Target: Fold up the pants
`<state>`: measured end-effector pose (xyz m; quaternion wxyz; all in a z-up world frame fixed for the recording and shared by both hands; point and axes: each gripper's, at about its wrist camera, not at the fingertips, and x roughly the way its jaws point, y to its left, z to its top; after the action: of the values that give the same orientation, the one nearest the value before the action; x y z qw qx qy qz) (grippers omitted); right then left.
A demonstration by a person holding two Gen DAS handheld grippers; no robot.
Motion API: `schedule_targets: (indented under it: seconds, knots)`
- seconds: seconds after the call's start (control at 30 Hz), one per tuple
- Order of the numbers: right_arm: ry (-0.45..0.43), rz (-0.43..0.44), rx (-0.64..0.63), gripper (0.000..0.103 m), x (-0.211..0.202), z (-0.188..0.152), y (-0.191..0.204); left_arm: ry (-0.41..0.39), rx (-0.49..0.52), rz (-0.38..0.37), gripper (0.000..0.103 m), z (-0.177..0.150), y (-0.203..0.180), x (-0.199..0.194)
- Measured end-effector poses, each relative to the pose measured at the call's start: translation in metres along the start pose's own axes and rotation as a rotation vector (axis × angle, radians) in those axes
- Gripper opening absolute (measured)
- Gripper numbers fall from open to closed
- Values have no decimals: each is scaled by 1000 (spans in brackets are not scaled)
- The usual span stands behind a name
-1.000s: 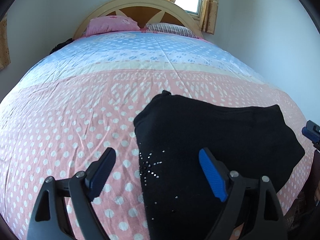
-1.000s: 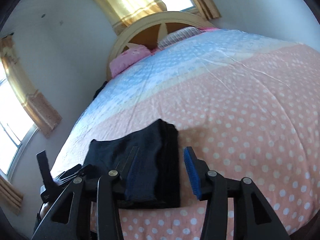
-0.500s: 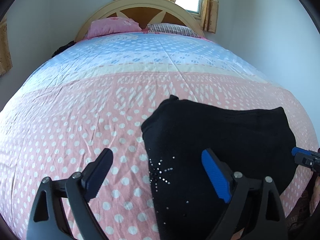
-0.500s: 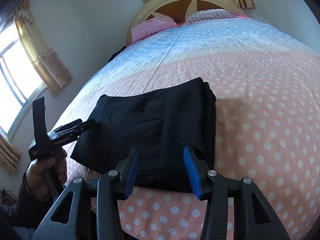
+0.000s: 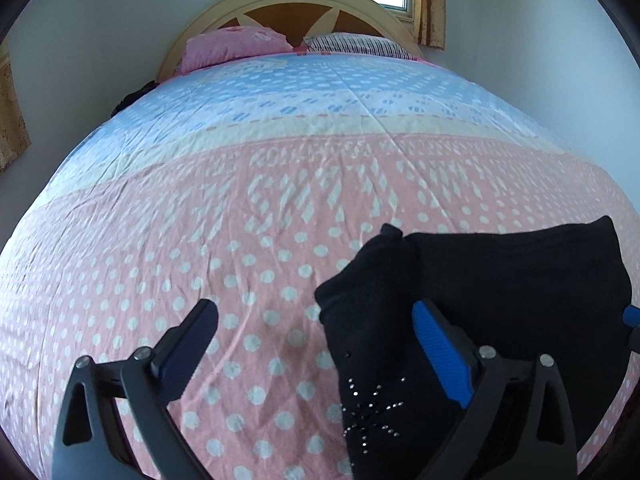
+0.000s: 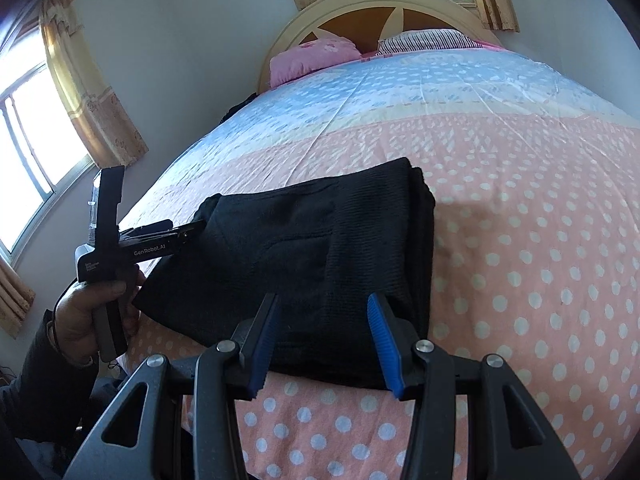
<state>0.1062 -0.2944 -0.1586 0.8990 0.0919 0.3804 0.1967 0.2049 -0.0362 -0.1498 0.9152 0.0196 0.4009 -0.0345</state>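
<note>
Left wrist view: I'm holding the left gripper (image 5: 316, 344) low over the bed (image 5: 200, 240), pointing toward the headboard (image 5: 288, 12), w/ the fingers spread wide and nothing between them. One finger (image 5: 188, 340) is hanging over bare polka-dot sheet; the blue-padded one (image 5: 440, 352) is sitting over the folded black pants (image 5: 500, 292), but I'm not able to tell if it's touching the cloth. The pants' rhinestone star (image 5: 372, 412) is showing just beside that finger, near the bottom of the frame. At the far right edge of this view a bit of blue from the right gripper (image 5: 632, 316) is peeking in.

Right wrist view: I'm seeing the right gripper (image 6: 324, 344) aimed across the pants (image 6: 312, 248) from the near edge of the bed (image 6: 540, 240). Its fingers are parted about halfway, tips hovering over the pants' near edge, gripping nothing. The pants are lying as a thick folded stack close to the near edge, layered fold on the right side, flatter part spreading left.

Same view, left side: my left hand (image 6: 92, 312) is wrapped round the grip of the left gripper (image 6: 188, 232), held roughly level, its front end reaching to the pants' left edge. From this side angle I can't judge its opening; the left wrist view is showing it wide.

Pink pillow (image 6: 312, 60) and striped pillow (image 6: 424, 38) are sitting at the headboard (image 6: 360, 16) end.
</note>
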Motion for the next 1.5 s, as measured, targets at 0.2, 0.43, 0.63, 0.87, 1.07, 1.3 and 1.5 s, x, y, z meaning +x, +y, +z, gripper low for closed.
schedule_targets:
  seconds: [0.2,0.43,0.63,0.87,1.07,1.3,1.5]
  knots:
    - [-19,-37,-15,47,-10,5,12,-4,-31,-56,100,-14,8,-31]
    - [-61,70,-141,53,2,37,68,3,82,-49,101,-53,1,-52]
    - [129,322,-80,54,87,75,110,17,31,-65,103,-57,10,-48]
    - [239,248,83,53,151,72,83,18,-1,-105,103,-62,16,-42]
    - [192,234,84,54,128,72,82,18,-11,-100,103,-62,14,-48]
    - [42,68,4,57,47,68,60,-37,11,-102,103,-44,7,-66]
    - [-80,-69,17,57,-4,67,21,-41,23,-109,103,-28,-6,-59]
